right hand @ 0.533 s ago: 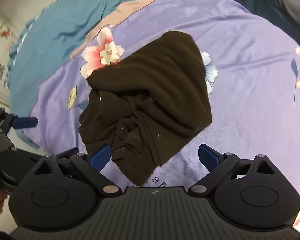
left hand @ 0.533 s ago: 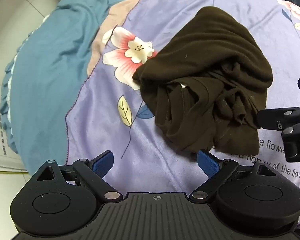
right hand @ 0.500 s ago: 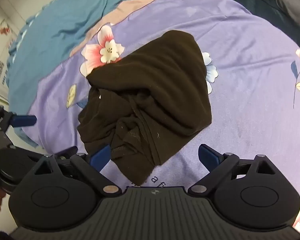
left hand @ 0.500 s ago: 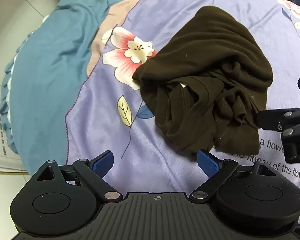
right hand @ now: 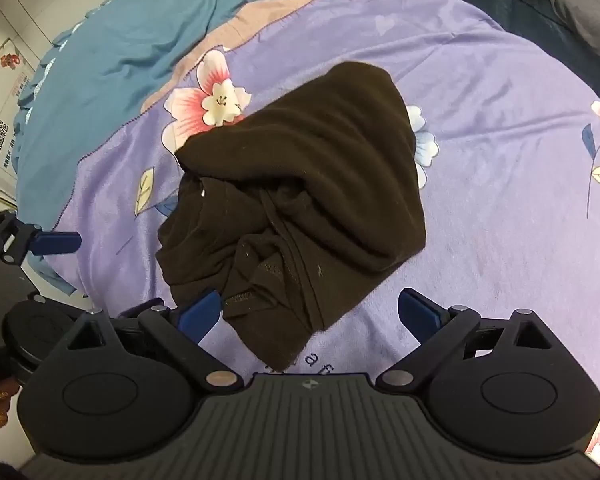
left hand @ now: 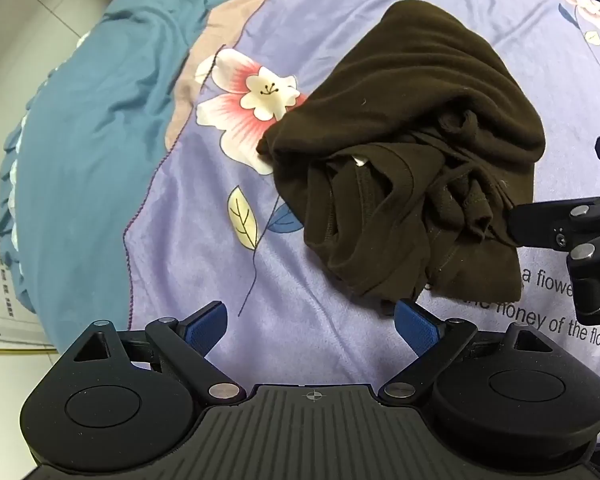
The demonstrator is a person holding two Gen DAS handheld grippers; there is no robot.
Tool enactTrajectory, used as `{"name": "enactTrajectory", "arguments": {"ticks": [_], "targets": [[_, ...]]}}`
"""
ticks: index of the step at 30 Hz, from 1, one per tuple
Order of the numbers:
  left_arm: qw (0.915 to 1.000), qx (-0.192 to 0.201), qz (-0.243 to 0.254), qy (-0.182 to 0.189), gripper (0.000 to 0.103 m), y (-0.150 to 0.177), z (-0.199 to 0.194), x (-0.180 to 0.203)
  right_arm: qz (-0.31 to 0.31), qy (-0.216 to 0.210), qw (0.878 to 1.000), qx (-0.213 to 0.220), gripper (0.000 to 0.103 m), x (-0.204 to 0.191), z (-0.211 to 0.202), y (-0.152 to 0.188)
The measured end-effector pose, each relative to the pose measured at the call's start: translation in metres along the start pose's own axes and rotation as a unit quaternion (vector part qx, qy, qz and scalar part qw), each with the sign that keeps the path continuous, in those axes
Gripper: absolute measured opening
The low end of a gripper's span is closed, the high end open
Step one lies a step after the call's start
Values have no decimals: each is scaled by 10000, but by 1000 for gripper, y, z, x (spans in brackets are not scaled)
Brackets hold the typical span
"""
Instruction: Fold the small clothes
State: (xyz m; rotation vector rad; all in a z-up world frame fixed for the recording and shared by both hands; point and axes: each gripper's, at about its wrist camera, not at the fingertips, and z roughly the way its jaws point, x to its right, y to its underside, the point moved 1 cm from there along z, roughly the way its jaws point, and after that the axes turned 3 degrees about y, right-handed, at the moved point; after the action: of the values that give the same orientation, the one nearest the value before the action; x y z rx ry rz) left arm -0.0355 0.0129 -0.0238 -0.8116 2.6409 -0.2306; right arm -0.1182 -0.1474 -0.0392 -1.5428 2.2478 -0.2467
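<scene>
One dark brown garment (left hand: 412, 128), crumpled, on a bed; two grippers, both with jaws wide open and empty.

Count: one garment, one purple floral blanket (right hand: 500, 128), one teal sheet (left hand: 92, 128) under it toward the bed's left edge, two grippers. The garment lies in a loose heap on the blanket, near the bed's near edge, partly covering a printed pink flower (left hand: 256, 100). Left gripper (left hand: 312, 326): its blue pads stand spread; the garment's near hem lies just ahead of its right pad, not between the jaws. Right gripper (right hand: 312, 314): the garment's lower corner reaches down into the gap between the spread jaws, its left pad just beside the cloth; whether it touches, I cannot tell. No pad is pressing cloth.
</scene>
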Motion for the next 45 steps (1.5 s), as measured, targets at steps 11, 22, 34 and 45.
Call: {"name": "enactTrajectory", "arguments": {"ticks": [11,22,34,45], "targets": [[9978,-273,-552,235,103,-26,-8,-7,33,279,9996,96,98,-14,15,7],[9989,-213,-393,155,103,-31,-9,-9,409,94,9990,144,98,-7,11,8],[9958,-164,-765,477,103,-32,-7,-9,339,-60,9988,345,98,-6,3,2],[9952,-146,-800,536,103,-35,-3,-12,384,-68,9987,315,98,-2,5,2]]}}
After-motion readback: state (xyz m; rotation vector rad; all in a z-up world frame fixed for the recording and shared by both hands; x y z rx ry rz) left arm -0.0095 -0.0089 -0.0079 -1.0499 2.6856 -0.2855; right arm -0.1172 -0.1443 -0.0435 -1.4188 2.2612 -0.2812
